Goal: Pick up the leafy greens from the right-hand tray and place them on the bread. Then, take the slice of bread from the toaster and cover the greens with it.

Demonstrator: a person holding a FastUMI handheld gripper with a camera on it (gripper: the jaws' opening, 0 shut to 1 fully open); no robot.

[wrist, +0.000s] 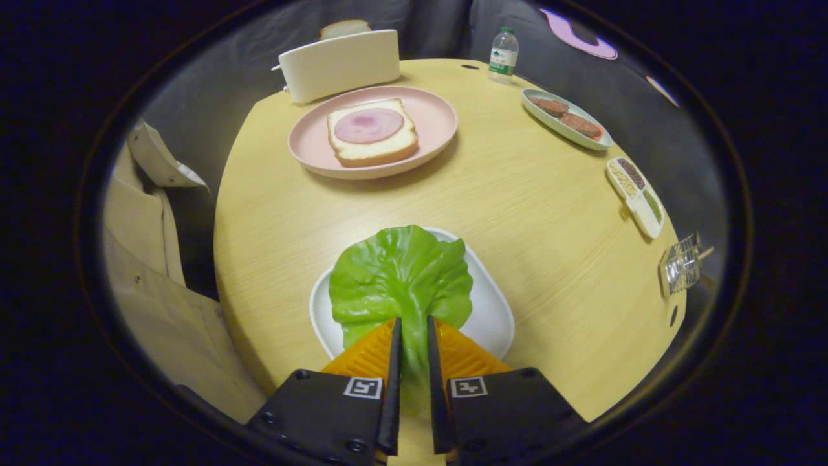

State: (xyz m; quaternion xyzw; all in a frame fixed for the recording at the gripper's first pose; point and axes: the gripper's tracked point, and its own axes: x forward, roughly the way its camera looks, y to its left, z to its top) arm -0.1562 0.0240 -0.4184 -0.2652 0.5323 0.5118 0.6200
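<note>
Gripper view: toaster [339, 65] with bread slice [345, 28] seen far left; ham-topped bread [372, 133] on pink plate [433, 113] beyond; leafy greens [401, 278] pinched at stem by nearly closed gripper [412, 333] over white tray [488, 304]; leaf judged light, floppy, best held by stem.

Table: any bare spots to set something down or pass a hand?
Widest bare table: between pink plate and white tray, running to the compartment tray. Another strip lies beside the white tray, toward the coat. Crowded: toaster against the plate. Tongs pinch the lettuce.
</note>
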